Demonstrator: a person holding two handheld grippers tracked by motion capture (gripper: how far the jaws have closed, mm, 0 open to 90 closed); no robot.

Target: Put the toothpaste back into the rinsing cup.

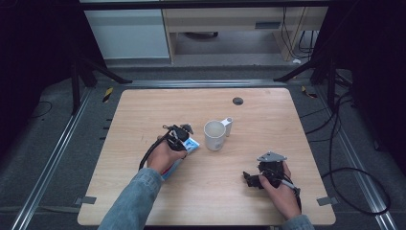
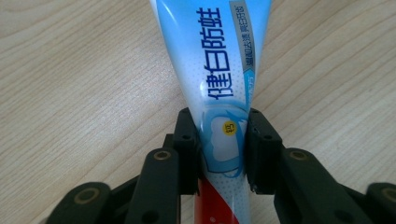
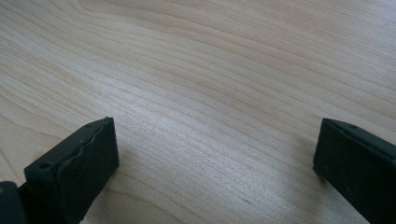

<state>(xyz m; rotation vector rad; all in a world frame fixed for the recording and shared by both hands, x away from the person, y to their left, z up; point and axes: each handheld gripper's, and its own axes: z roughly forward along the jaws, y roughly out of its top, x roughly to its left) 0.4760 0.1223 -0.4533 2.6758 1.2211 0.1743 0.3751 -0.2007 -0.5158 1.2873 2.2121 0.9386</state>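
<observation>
The toothpaste tube [image 2: 219, 84] lay flat on the table [image 1: 268, 110], just left of the white mug [image 1: 214, 134], with the left tongs [image 1: 183, 137] closed on it. In the left gripper view the two black jaws pressed against opposite edges of the tube near its red-and-white lower section, and the printed blue body widened away from them across the wood. The tube body appeared slightly pinched between the pads.

Handling judgement: the tube was probably light and its laminated plastic wall soft, so it would yield under pressure instead of resisting. The glossy surface looked slippery. A narrow edge-to-edge hold was likely to let the tube twist or slide once lifted, and a hard squeeze on the filled section risked forcing paste toward the cap. The firmer places to take hold were judged to be the crimped flat tail or the stiff shoulder beside the cap; which end lay nearer the jaws could not be told from the pictures.

The right tongs [image 1: 252, 180] rested low over bare table near the front right, well apart from tube and mug. Its jaws stood wide apart and held nothing; the right gripper view showed wood grain between them.

A small white item [image 1: 228, 125] stood touching or just behind the mug; its nature could not be told.
</observation>
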